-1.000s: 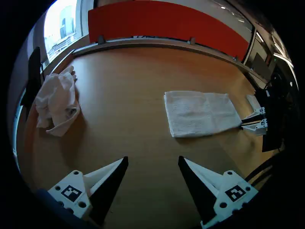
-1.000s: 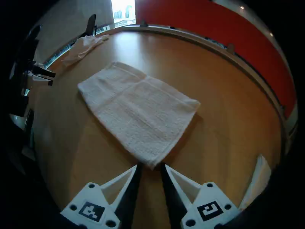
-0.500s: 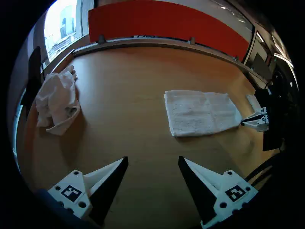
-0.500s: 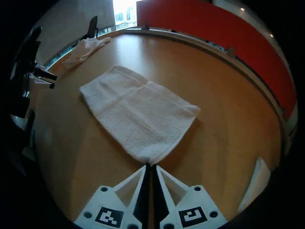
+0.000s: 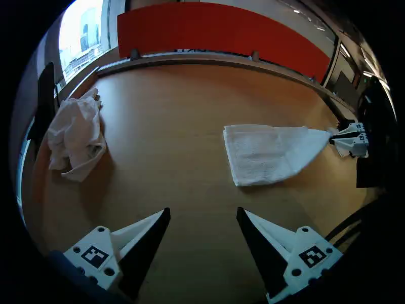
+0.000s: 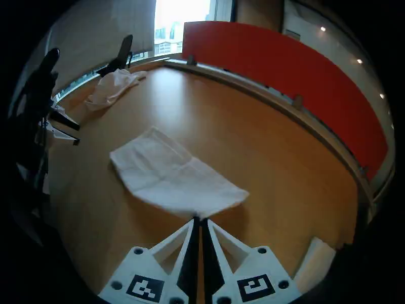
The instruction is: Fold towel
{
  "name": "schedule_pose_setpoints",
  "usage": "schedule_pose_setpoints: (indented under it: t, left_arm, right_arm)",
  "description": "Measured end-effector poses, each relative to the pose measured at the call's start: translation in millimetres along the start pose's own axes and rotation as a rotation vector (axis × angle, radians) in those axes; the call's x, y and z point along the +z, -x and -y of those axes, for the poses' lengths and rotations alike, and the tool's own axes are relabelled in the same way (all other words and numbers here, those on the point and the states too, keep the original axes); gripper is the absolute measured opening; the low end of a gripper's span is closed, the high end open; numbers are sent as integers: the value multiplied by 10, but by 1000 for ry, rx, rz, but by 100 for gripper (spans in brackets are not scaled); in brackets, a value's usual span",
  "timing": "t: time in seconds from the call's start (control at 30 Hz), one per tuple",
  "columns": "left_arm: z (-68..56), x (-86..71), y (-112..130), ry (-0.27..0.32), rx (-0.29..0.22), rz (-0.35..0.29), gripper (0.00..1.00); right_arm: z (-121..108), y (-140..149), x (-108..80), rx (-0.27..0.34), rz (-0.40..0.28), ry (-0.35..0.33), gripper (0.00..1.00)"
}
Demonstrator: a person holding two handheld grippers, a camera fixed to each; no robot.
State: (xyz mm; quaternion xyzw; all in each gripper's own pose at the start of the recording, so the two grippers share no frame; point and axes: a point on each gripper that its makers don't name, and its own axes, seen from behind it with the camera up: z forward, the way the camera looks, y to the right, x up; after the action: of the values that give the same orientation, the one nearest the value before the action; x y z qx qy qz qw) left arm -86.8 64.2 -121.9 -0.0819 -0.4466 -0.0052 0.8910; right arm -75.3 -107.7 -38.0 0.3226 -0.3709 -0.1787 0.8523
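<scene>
A white folded towel (image 5: 268, 152) lies on the wooden table (image 5: 172, 131). Its near corner is lifted off the surface in the right gripper view, where the towel (image 6: 172, 177) rises toward my right gripper (image 6: 199, 223), which is shut on that corner. In the left gripper view the right gripper (image 5: 334, 138) holds the raised corner at the far right. My left gripper (image 5: 202, 218) hovers open over bare table, well short of the towel, with nothing between its fingers. From the right gripper view, the left gripper (image 6: 68, 133) appears at the far left edge.
A crumpled white cloth (image 5: 76, 131) lies at the table's left side, seen too as the cloth (image 6: 114, 86) near the window. A red panel (image 5: 217, 30) runs behind the table's far edge. A white object (image 6: 314, 258) sits at the lower right. Dark chairs stand by the window.
My right gripper shut on the towel's near corner and lifted it up and back, so that end of the towel rose off the table. The left gripper stayed still.
</scene>
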Motion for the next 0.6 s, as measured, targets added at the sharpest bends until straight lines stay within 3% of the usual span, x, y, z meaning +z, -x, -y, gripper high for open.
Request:
schedule_pose_setpoints:
  t: [0.6]
  left_arm:
    - [-14,-34,-29,-2,1,-12,97]
  right_arm:
    - [-253,-305,-401,-63,-50,63,17]
